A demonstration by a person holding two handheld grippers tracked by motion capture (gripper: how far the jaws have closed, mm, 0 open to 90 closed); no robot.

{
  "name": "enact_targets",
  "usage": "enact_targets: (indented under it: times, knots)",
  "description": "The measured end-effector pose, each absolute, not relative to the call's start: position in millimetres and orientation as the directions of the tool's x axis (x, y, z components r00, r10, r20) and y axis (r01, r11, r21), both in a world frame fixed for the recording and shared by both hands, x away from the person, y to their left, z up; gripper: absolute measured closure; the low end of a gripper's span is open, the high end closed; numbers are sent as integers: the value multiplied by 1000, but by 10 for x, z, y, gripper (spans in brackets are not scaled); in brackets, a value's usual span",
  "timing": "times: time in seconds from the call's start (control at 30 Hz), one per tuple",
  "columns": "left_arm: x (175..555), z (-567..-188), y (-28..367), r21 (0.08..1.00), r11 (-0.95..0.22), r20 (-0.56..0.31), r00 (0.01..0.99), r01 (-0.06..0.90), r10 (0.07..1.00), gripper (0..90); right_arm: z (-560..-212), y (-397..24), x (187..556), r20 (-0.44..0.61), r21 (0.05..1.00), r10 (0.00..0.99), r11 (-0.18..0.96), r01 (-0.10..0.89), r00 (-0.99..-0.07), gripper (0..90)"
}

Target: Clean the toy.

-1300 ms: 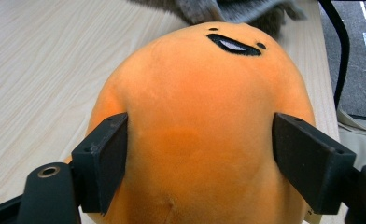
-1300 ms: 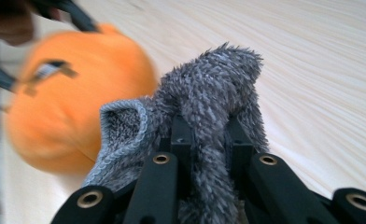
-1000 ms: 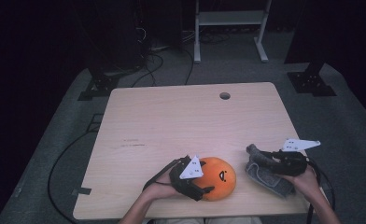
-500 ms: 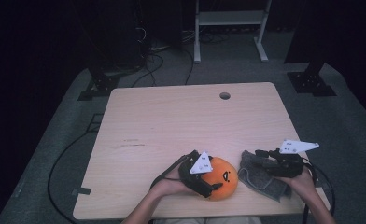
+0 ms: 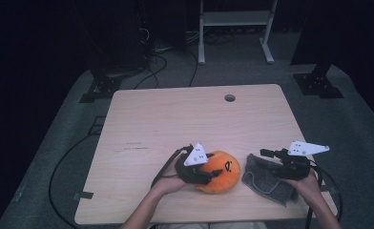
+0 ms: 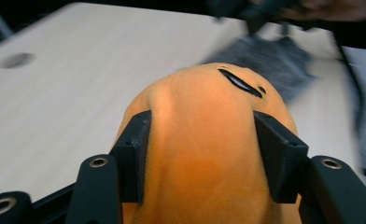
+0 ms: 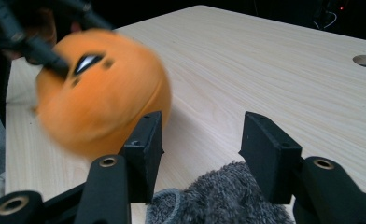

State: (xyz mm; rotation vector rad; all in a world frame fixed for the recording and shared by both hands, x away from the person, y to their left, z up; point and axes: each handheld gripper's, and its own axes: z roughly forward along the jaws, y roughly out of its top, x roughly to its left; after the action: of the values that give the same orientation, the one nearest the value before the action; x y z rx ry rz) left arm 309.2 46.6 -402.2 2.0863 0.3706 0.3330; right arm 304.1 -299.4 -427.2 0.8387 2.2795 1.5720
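Plush [image 5: 222, 172] sits squeezed between the left gripper's [image 5: 209, 177] just-closed jaws; right gripper [image 5: 266, 155], spread and opening, hovers over the cloth [image 5: 266, 180].

Pale rectangular wooden table [image 5: 175, 124] with a round cable hole [image 5: 230, 98] near its far edge. Grey carpeted floor [image 5: 347, 124] surrounds it. White metal stand [image 5: 235, 19] beyond; black cables [image 5: 151, 62] trail behind. Surroundings dark.
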Motion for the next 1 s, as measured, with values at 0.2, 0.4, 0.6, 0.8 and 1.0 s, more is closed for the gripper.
enact_targets:
  times: [0.2, 0.4, 0.6, 0.8, 1.0]
  knots:
    - [3336, -3952, 559, 856, -499, 137, 870, 136, 473, 413, -4283, -3011, 3061, 115, 914, 592, 251, 318, -798, 463]
    - [3588, -3985, 606, 864, -474, 131, 832, 171, 539, 406, -4286, -2996, 3061, 114, 914, 593, 251, 318, -797, 446]
    - [3805, -4048, 583, 851, -476, 109, 811, 223, 575, 385, -4303, -2963, 3079, 115, 908, 593, 262, 326, -797, 426]
    - [3805, -4101, 572, 836, -493, 99, 817, 242, 568, 296, -4307, -2953, 3077, 111, 907, 591, 268, 325, -799, 417]
    - [3715, -3996, 641, 845, -483, 104, 816, 228, 568, 221, -4309, -2953, 3082, 110, 907, 595, 268, 325, -796, 408]
